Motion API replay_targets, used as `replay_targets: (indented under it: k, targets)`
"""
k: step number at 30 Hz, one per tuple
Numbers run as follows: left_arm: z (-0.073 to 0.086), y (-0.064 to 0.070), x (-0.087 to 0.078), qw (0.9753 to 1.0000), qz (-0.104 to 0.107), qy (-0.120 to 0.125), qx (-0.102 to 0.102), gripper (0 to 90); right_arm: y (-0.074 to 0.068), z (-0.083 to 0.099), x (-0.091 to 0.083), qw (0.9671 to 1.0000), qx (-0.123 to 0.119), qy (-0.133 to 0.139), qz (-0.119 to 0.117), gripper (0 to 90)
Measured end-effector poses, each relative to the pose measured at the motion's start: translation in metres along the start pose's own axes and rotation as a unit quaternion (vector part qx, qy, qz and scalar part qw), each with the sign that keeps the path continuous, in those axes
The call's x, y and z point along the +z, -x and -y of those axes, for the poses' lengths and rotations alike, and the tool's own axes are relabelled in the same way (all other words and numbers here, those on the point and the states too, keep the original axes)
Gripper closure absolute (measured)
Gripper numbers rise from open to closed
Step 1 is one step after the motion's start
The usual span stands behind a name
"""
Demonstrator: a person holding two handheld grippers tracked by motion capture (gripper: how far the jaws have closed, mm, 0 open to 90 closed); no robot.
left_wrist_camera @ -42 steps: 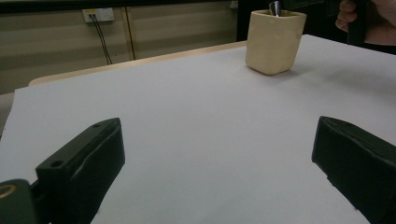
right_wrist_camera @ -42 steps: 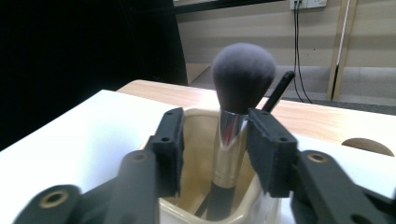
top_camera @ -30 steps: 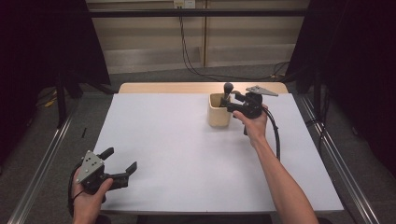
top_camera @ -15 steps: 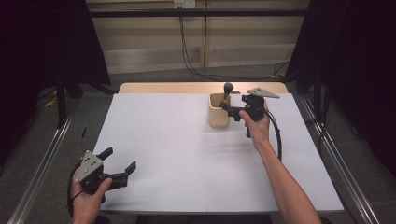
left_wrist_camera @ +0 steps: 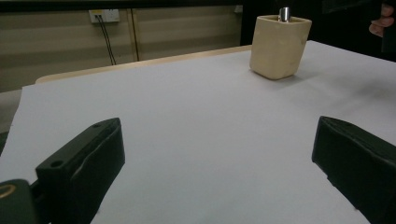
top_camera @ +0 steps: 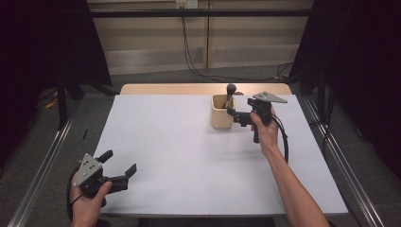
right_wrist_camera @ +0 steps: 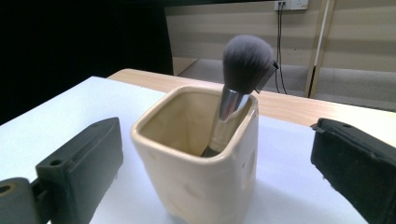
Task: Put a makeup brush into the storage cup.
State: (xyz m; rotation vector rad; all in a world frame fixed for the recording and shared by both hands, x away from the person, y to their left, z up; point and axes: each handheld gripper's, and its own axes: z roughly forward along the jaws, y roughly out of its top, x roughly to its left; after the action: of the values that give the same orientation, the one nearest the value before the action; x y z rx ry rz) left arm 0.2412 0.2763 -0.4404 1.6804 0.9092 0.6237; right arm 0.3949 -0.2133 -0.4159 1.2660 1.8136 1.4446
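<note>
A cream square cup [top_camera: 220,115] stands at the far middle-right of the white table, with a makeup brush [top_camera: 230,90] upright in it, bristles up. My right gripper [top_camera: 235,117] hovers just right of the cup, jaws open and pointing at it, touching neither cup nor brush. In the right gripper view the cup [right_wrist_camera: 201,168] sits between the open jaws, and the brush [right_wrist_camera: 246,58] leans in its far right corner. My left gripper [top_camera: 118,162] is open at the table's near left corner. The cup [left_wrist_camera: 279,46] is far off in the left gripper view.
The white table top [top_camera: 179,156] spreads wide between the two grippers. A wooden strip [top_camera: 189,89] runs along its far edge. Metal rails [top_camera: 42,165] flank the table on both sides. Cables [top_camera: 189,52] hang down the far wall.
My right gripper has drawn back from the cup, toward the near right. The brush stays upright in the cup. My left gripper has barely moved.
</note>
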Motion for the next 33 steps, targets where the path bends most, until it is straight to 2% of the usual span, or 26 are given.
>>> replay_targets:
  k: [2, 6, 13, 16, 19, 25, 30, 33]
  targets:
    - [0.0, 0.0, 0.0, 1.0, -0.001, 0.001, -0.002, 2.5, 0.0, 0.0, -0.004, 1.0, 0.007, 0.005, -0.005, 1.9]
    - [0.0, 0.001, 0.001, 1.0, 0.006, 0.005, -0.001, 2.2, 0.0, 0.002, -0.01, 1.0, -0.003, 0.006, -0.005, 2.0]
    - [0.0, 0.0, -0.002, 1.0, 0.001, 0.005, 0.003, 2.2, -0.001, 0.005, -0.021, 0.9999, -0.01, 0.011, -0.003, 1.2]
    - [0.0, 0.0, -0.003, 1.0, 0.001, 0.004, 0.004, 2.2, -0.001, 0.005, -0.026, 0.9999, -0.014, -0.001, -0.005, 0.9]
    - [0.0, 0.001, -0.002, 1.0, 0.0, 0.005, 0.005, 2.2, 0.0, 0.005, -0.033, 0.9998, -0.017, 0.001, 0.006, 1.4]
    - [0.0, 0.001, -0.004, 0.9999, 0.001, 0.007, 0.007, 2.2, 0.005, 0.01, -0.047, 0.9999, -0.015, -0.001, 0.007, 1.2]
    - [0.0, 0.001, -0.005, 1.0, -0.002, 0.008, 0.003, 2.2, 0.007, 0.016, -0.059, 0.9996, -0.016, 0.001, 0.023, 1.7]
    - [0.0, 0.0, -0.005, 1.0, -0.002, 0.006, 0.008, 2.2, 0.008, 0.02, -0.064, 0.9996, -0.014, -0.002, 0.026, 1.7]
